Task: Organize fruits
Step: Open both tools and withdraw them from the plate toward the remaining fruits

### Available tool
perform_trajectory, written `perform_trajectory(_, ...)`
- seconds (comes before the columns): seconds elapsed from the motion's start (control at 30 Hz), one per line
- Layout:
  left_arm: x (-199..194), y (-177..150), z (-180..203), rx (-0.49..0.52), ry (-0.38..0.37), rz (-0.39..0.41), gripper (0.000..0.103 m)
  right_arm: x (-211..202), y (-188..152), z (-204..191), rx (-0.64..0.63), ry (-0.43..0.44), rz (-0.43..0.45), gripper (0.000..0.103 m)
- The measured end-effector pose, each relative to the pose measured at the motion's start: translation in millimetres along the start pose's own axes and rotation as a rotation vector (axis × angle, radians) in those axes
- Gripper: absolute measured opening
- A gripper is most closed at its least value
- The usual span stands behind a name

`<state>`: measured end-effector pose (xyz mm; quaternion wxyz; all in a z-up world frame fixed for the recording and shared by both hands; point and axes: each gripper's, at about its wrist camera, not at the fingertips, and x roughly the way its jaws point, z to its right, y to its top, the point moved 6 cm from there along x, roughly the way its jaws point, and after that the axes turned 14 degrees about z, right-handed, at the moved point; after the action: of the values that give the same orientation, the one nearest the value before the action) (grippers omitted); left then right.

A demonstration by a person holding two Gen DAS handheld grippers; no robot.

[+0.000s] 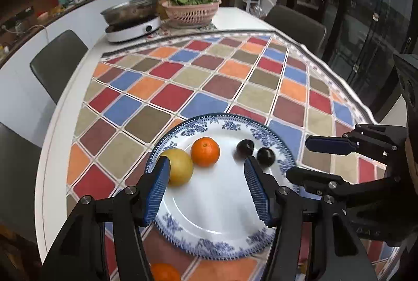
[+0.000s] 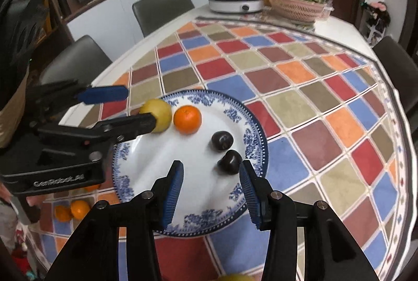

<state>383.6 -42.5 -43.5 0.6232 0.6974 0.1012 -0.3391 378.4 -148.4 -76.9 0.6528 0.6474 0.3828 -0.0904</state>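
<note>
Four fruits lie on the plate (image 1: 209, 226): a pear (image 1: 180, 167) touching an orange (image 1: 205, 151) on its left half, two plums (image 2: 222, 141) (image 2: 230, 162) on its right half. More oranges (image 2: 71, 210) remain on the surface beside the plate's near-left rim, and a yellow fruit shows at the bottom edge of the right wrist view.

Left gripper (image 1: 206, 192): jaws partly open, empty, above the plate; the pear sits just beside its left finger.

Right gripper (image 2: 210, 192): jaws partly open, empty; the nearer plum lies just ahead of its right finger.

Judgement: the loose oranges lie on the left gripper's side, below and behind its jaws; the left hand is nearer
</note>
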Motion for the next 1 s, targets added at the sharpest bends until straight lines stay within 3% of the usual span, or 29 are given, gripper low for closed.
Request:
perform_trajectory(0.43,-83.4,2.2,15.7,-0.006,0.027,0.119,0.066,-66.0,12.1,-22.2,0.021,-0.013,0.126,0.046)
perform_trajectory(1.0,-148.2,-36.2,24.2,-0.054,0.050,0.170,0.067,-123.8,-18.2,-54.7,0.012,-0.047,0.166,0.046)
